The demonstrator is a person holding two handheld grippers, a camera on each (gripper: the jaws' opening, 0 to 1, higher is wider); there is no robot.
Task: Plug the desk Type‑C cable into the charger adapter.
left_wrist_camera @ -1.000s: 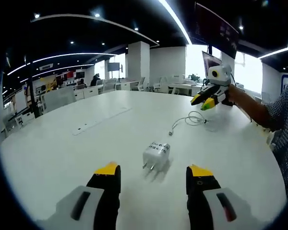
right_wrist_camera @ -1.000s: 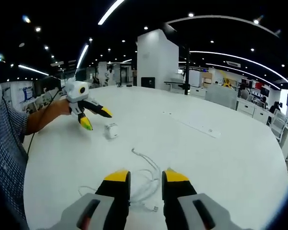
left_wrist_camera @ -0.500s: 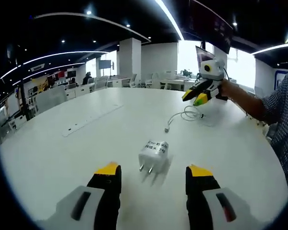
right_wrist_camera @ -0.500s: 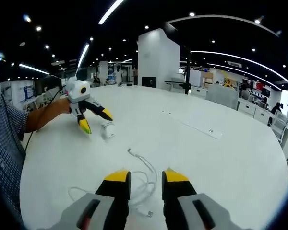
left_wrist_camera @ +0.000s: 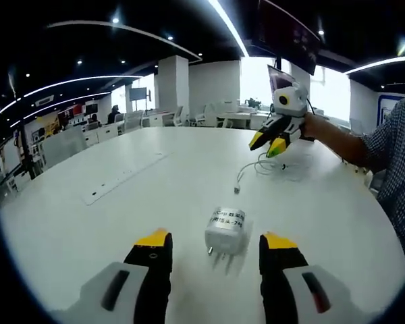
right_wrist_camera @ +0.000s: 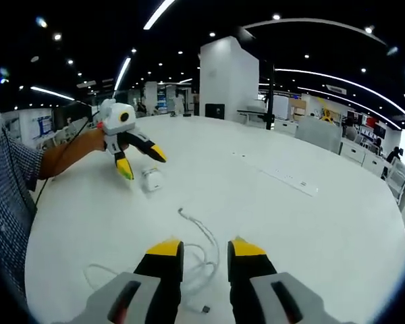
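L gripper [left_wrist_camera: 215, 244] hung low over the white table [left_wrist_camera: 88, 229], jaws released and spread apart, w/ the charger adapter [left_wrist_camera: 226, 230] lying on the tabletop just past and between the tips, prongs toward the camera, not touched. R gripper [right_wrist_camera: 205, 251] also had jaws released, a narrower gap, nothing held; the white Type-C cable [right_wrist_camera: 201, 260] lay loosely coiled on the table under and just beyond its tips, one end running far-left. A white power strip [right_wrist_camera: 283, 178] lay well apart, far right.
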